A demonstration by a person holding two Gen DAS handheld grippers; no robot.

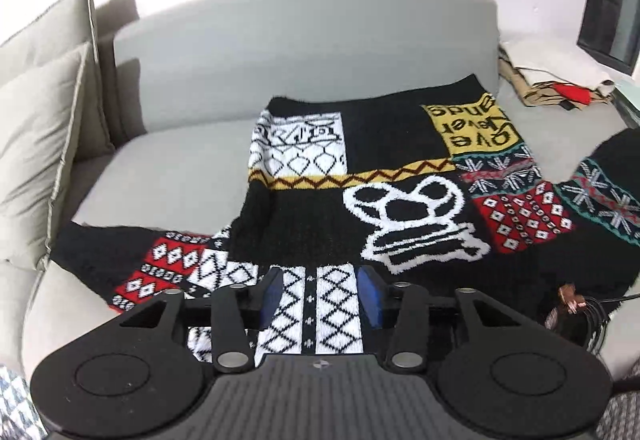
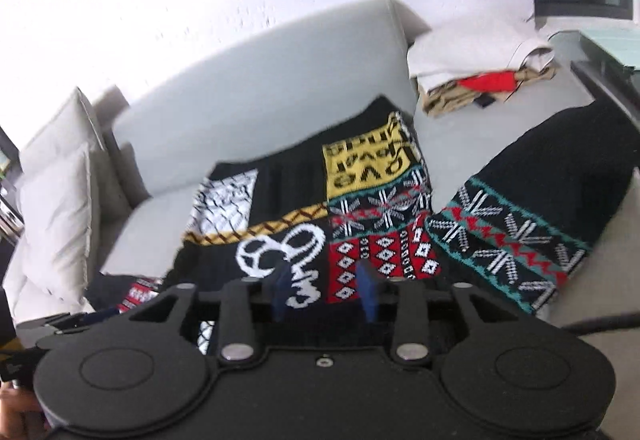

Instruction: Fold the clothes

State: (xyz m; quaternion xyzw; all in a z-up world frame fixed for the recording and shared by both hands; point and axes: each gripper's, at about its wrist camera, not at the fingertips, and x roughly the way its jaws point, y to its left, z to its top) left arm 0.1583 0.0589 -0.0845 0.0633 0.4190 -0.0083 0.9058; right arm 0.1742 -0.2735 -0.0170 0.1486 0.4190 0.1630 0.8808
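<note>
Spreading across the grey sofa (image 1: 180, 167), the patchwork sweater (image 1: 360, 175) lies flat, its black hem toward the backrest and its long axis running from the grippers to that hem. Both sleeves are splayed out sideways. Both grippers hover above its near edge, apart from the knit. The left gripper (image 1: 318, 296) has its blue pads partly spread with nothing between them; the right gripper (image 2: 326, 290) is likewise half apart and empty. Only the right view shows the folded pile of clothes (image 2: 476, 79) clearly; only the left shows the left sleeve (image 1: 132, 264) fully.
</note>
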